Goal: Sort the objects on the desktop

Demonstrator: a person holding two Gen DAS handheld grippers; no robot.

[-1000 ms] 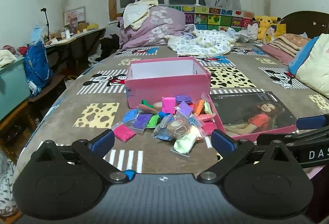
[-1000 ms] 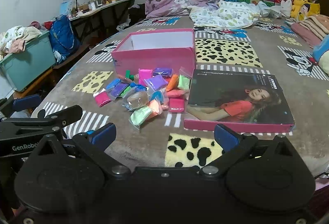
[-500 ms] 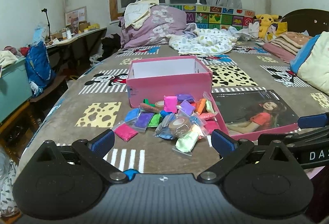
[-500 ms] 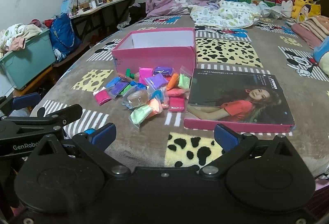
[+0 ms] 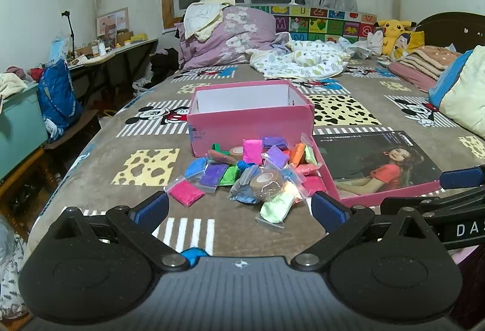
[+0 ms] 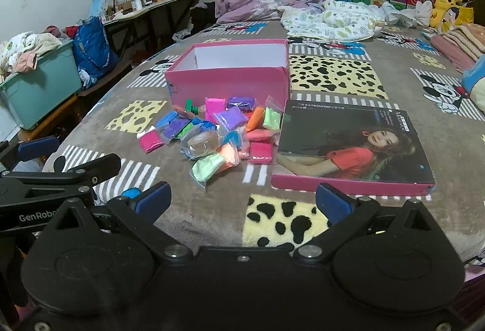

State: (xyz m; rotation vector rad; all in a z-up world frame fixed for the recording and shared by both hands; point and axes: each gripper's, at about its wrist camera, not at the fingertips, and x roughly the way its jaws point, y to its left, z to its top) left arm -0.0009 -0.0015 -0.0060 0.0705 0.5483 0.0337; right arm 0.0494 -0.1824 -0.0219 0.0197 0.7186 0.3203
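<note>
An open pink box stands on the bed. In front of it lies a heap of small coloured clay packets with a roll of tan tape in a bag. The box lid with a woman's photo lies to the right of the heap. My left gripper is open and empty, just short of the heap. My right gripper is open and empty, near the bed's front edge, below the lid.
The bed has a brown cartoon-print blanket. Bedding and pillows pile up at the far end, folded quilts on the right. A teal bin and a desk stand off the left side.
Both grippers have moved slightly forward toward the heap. Nothing on the bed has moved.
</note>
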